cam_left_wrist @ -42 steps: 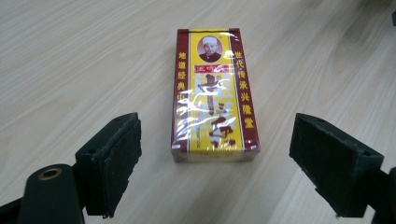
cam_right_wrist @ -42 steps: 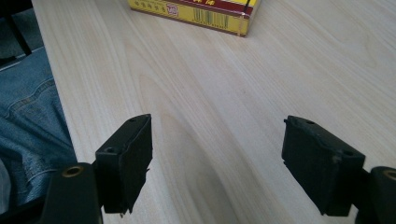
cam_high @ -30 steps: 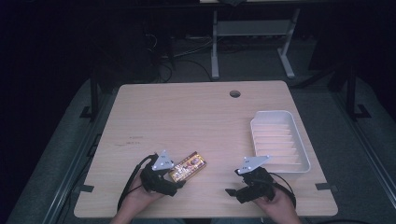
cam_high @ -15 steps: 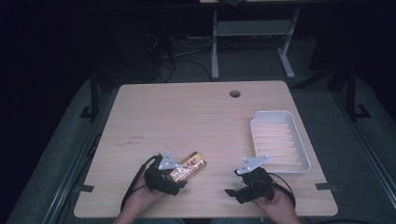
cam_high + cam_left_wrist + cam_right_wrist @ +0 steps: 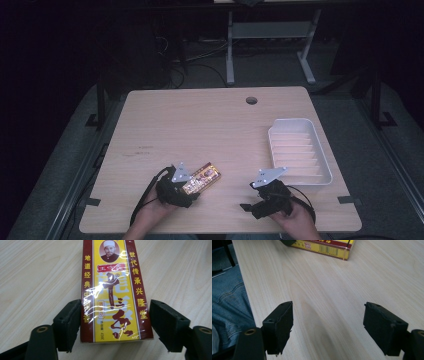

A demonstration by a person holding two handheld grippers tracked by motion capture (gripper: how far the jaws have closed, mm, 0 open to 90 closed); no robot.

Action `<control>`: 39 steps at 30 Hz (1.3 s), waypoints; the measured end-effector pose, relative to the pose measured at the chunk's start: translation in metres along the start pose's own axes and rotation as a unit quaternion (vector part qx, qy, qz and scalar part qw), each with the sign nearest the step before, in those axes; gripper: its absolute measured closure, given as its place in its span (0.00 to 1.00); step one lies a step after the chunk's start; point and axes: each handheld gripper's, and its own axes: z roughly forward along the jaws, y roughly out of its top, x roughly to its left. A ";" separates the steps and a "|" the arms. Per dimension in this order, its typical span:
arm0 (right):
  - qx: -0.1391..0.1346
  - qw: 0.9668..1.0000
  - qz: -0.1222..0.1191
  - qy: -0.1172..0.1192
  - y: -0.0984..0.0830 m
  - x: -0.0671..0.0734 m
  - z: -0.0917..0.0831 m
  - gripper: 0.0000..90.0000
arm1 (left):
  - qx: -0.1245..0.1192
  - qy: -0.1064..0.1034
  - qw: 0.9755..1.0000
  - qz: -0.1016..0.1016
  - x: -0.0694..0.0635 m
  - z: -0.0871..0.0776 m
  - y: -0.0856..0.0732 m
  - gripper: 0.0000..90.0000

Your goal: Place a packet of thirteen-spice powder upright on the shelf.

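A flat yellow and dark red box (image 5: 204, 176) with printed characters and clear film wrap lies on the wooden table (image 5: 200, 125) near its front edge. My left gripper (image 5: 191, 188) straddles the box's near end. In the left gripper view the box (image 5: 115, 290) sits between the two black pads (image 5: 68, 322), which have just been closing and now touch its long sides; my left gripper (image 5: 115, 323) is shut on it. My right gripper (image 5: 250, 201) rests low at the front right, jaws open over bare wood (image 5: 328, 322). The box's barcode edge (image 5: 329, 247) shows beyond it.
A white ribbed tray (image 5: 296, 121) stands empty at the table's right side. A round cable hole (image 5: 251, 100) sits near the far edge. Blue jeans (image 5: 229, 302) show past the table's front edge. Dark floor and desk legs lie beyond the table.
The left gripper's jaws have come together on the near end of the box. The box lies where it did. The right gripper has not moved.
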 end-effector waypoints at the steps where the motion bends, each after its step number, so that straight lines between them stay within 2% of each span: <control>1: 0.000 1.000 0.000 0.001 0.000 0.000 0.000 0.26 | 0.001 -0.001 1.000 -0.002 0.000 0.000 0.000 0.33; 12: 0.005 1.000 -0.003 -0.001 0.003 0.003 0.002 0.27 | 0.007 -0.015 1.000 -0.007 0.004 0.002 0.000 0.34; 15: 0.000 1.000 -0.001 0.000 0.005 0.003 0.001 0.27 | 0.014 -0.010 1.000 -0.006 0.002 0.001 0.002 0.35; 19: -0.009 1.000 -0.002 -0.004 0.010 0.005 0.000 0.27 | 0.012 -0.010 1.000 -0.003 0.001 -0.001 0.002 0.36; 27: -0.011 1.000 -0.004 0.003 0.021 0.005 0.000 0.26 | -0.017 -0.003 1.000 0.005 -0.004 -0.013 0.005 0.36; 31: -0.008 1.000 -0.006 0.010 0.029 0.007 0.001 0.23 | -0.035 -0.003 0.999 0.008 -0.008 -0.021 0.006 0.36; 36: -0.023 1.000 -0.001 0.003 0.039 0.005 -0.004 0.21 | -0.057 -0.002 0.998 0.013 -0.012 -0.032 0.003 0.36; 39: -0.032 0.999 0.011 0.011 0.044 0.000 -0.007 0.18 | -0.066 -0.003 0.998 0.015 -0.014 -0.037 0.002 0.36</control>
